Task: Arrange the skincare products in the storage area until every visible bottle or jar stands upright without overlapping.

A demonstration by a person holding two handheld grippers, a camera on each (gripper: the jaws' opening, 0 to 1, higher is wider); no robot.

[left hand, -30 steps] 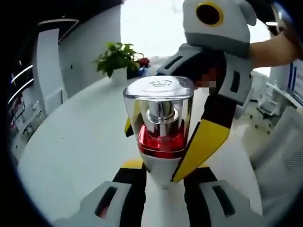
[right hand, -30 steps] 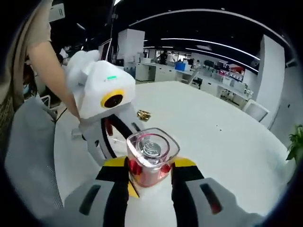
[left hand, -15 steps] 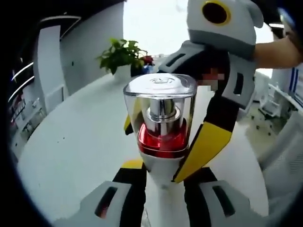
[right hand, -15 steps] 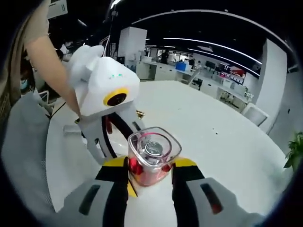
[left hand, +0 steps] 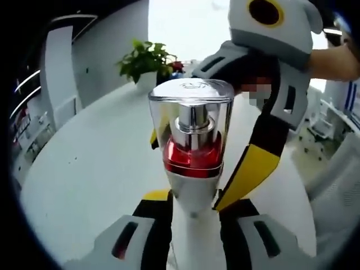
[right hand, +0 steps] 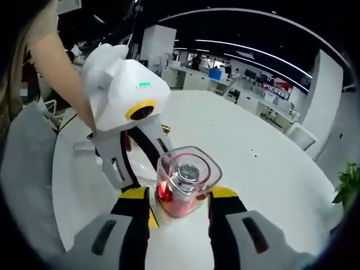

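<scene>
1. I have the bottle between both grippers above the white table. My left gripper holds its white body and my right gripper is clamped on it near the red collar.
2. The bottle looks roughly upright. Two grips can fight, I think: if one hand twists or pulls, the bottle may slip or the clear cap may pop off.
3. If I open either gripper before the base rests flat on the table, it may tip.
4. The small gold thing lies well apart, behind the left gripper. I cannot tell what it is.
</scene>
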